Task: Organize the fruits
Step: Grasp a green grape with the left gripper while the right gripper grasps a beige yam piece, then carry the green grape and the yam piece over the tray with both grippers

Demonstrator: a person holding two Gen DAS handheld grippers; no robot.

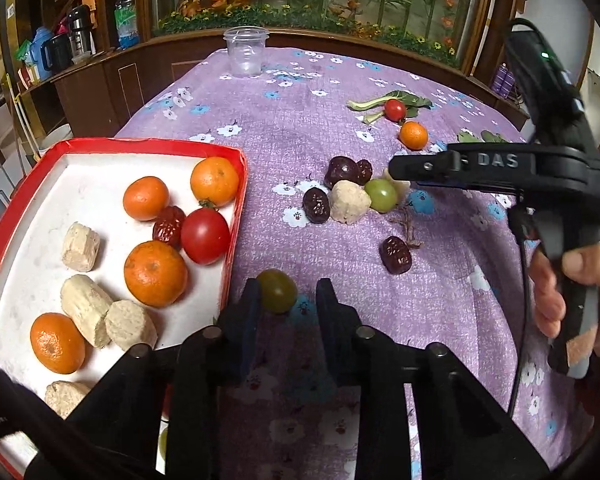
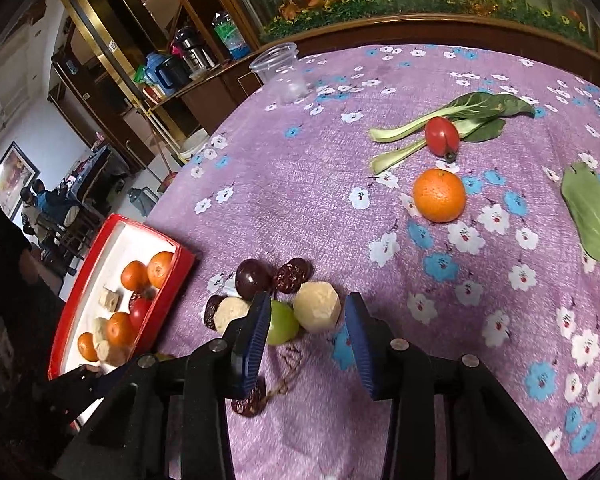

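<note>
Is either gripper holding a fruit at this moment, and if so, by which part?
Nothing is held. The left gripper is open beside a green tomato on the cloth; the right gripper is open around a pale chunk.

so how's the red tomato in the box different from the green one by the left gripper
The red tomato lies inside the red box, against a tangerine and a date; the green tomato sits on the tablecloth, between the open left gripper fingers. The red one looks bigger and shows its green calyx; the green one shows none. Both are round, smooth and glossy.
</note>
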